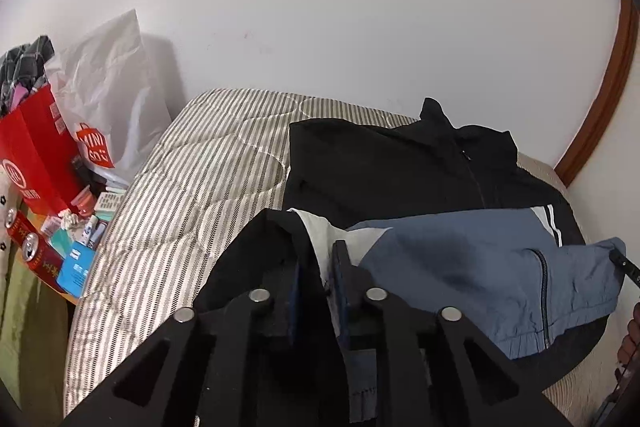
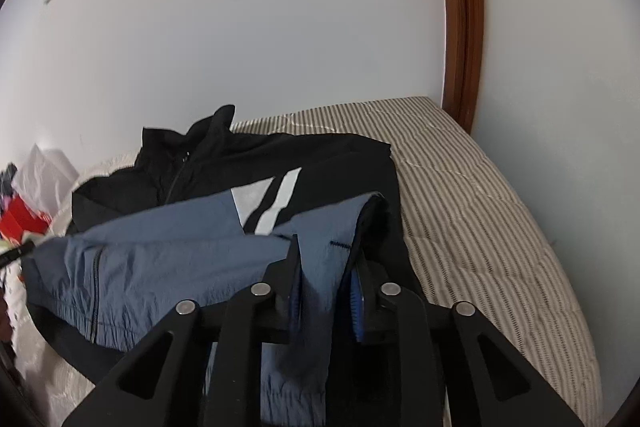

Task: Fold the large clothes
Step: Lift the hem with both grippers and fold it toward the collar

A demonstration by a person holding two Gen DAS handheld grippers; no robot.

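The jacket (image 1: 400,171) lies on the bed, on top of the striped quilt (image 1: 192,187). Its upper part is black, with a standing collar and a zipper, and it rests flat near the white wall (image 1: 320,7). The lower part is blue-grey, with a white panel and two white stripes, and it is lifted and turned over toward the black part.

The left hand-held gripper (image 1: 318,255) pinches the left edge of the jacket: black and white cloth runs between its two fingers, which stand close together. The right hand-held gripper (image 2: 328,247) pinches the right edge in the same way, with a band of blue-grey cloth held between its fingers (image 2: 288,267). The blue pads show on the inner sides of the fingers. Between the two grippers the blue-grey cloth hangs in a loose, wrinkled sheet above the black part.

To the left of the bed, low beside it, there is a crowded surface with a red paper bag (image 1: 36,155), a white plastic bag (image 1: 108,95), red cans (image 1: 30,247) and small boxes. A brown wooden frame (image 2: 460,15) stands at the wall on the right side, just behind the corner of the bed.
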